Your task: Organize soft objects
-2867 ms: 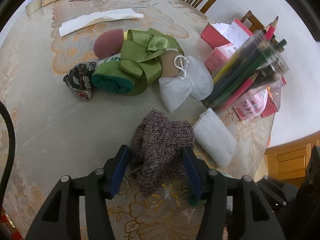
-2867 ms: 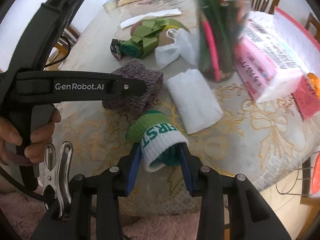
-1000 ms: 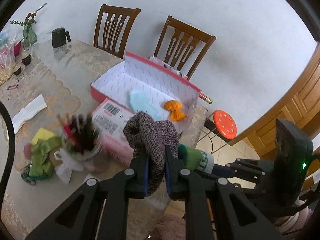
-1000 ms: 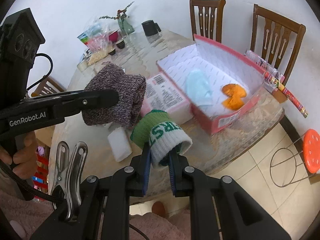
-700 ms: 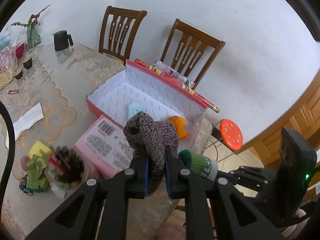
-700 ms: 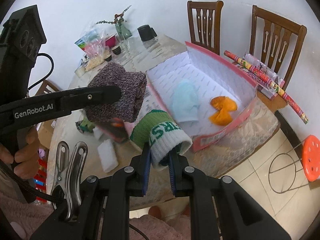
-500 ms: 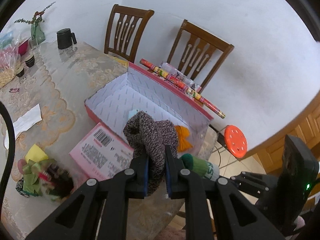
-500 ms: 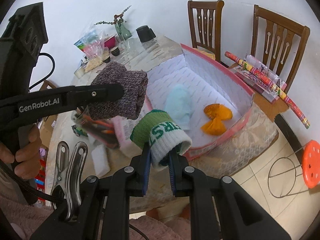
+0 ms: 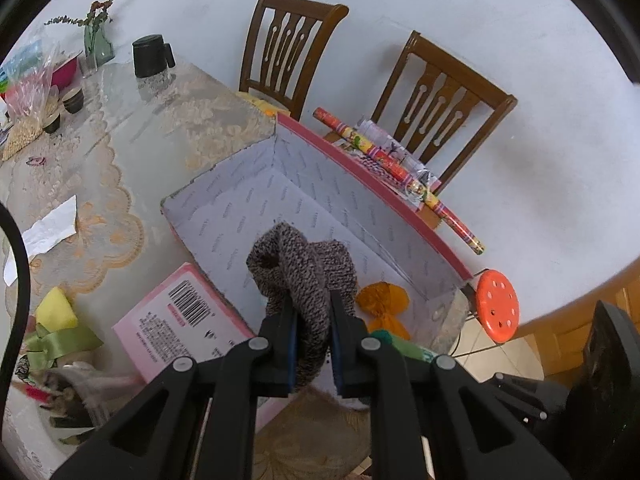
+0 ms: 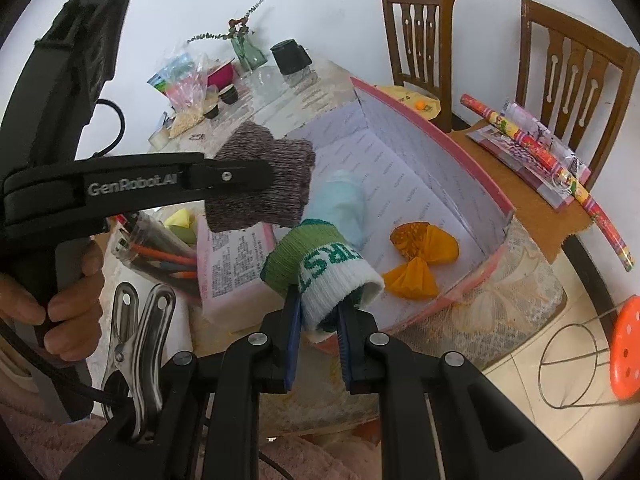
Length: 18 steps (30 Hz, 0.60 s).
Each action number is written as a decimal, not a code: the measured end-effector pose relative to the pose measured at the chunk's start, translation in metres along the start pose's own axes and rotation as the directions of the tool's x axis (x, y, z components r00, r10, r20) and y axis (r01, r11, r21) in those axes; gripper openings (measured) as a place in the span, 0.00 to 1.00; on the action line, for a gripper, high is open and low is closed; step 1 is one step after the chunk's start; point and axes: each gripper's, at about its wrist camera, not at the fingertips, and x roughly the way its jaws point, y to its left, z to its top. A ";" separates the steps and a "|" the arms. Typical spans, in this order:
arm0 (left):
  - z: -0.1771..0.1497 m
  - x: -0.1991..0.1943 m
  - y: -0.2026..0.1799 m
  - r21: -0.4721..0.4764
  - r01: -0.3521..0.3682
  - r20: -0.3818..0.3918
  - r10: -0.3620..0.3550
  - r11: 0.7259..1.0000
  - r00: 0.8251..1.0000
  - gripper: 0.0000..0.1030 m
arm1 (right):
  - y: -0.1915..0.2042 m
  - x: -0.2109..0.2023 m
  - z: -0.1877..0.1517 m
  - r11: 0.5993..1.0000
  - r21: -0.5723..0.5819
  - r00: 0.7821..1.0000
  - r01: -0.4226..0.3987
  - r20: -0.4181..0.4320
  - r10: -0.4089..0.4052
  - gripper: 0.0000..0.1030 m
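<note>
Over the open pink box (image 10: 472,168), left gripper (image 9: 312,328) jaws pinch a brown knit sock (image 9: 304,264); right gripper (image 10: 318,316) jaws pinch a green-white sock (image 10: 328,268), both held just above the surface (image 9: 132,120).

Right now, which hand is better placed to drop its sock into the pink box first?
Left, probably: the left gripper holds the grey sock in front of the pink box interior, while the green-and-white sock hangs nearer its front edge.
</note>
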 end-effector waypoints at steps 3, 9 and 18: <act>0.005 0.012 -0.002 -0.009 -0.014 -0.012 0.014 1.000 1.000 0.13 | -0.004 0.006 0.003 1.000 -0.009 1.000 -0.010 -0.009 0.010 0.17; 0.015 0.035 -0.005 -0.021 -0.024 -0.027 0.024 0.999 0.999 0.13 | -0.014 0.019 0.007 1.000 -0.007 0.999 -0.027 -0.033 0.026 0.17; 0.024 0.066 0.001 -0.045 -0.041 -0.059 0.039 0.998 0.997 0.14 | -0.023 0.033 0.007 1.000 0.001 0.997 -0.031 -0.069 0.031 0.17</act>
